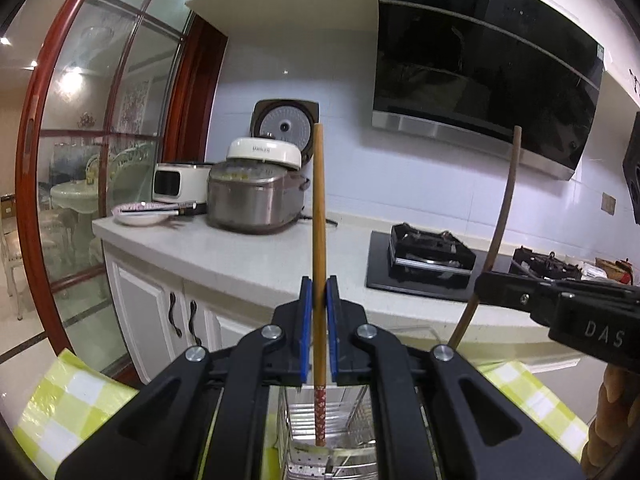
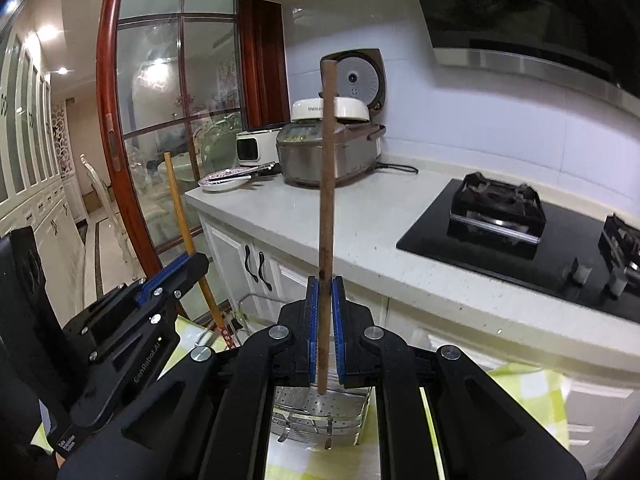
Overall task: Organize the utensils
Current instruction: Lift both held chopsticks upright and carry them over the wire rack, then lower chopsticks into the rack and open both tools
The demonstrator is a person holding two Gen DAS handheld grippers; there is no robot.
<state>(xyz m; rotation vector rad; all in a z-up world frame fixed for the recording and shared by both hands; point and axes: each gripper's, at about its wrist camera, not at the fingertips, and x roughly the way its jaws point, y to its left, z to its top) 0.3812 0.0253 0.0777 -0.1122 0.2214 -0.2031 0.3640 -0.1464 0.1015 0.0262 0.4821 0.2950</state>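
Note:
My left gripper point(image 1: 319, 300) is shut on a light bamboo chopstick point(image 1: 319, 216) with a red patterned lower end, held upright over a metal wire utensil basket point(image 1: 332, 436). My right gripper point(image 2: 325, 300) is shut on a dark brown chopstick point(image 2: 327, 184), also upright, above the same basket point(image 2: 320, 420). In the left wrist view the right gripper point(image 1: 484, 288) and its brown chopstick point(image 1: 505, 208) show at the right. In the right wrist view the left gripper point(image 2: 192, 264) and its bamboo chopstick point(image 2: 182, 224) show at the left.
The basket stands on a green-and-white checked cloth point(image 1: 76, 400). Beyond is a white counter point(image 2: 360, 224) with an open rice cooker point(image 2: 328, 152), a plate point(image 2: 224, 180), a small white appliance point(image 2: 256, 146) and a black gas hob point(image 2: 500, 216). A range hood point(image 1: 480, 80) hangs above.

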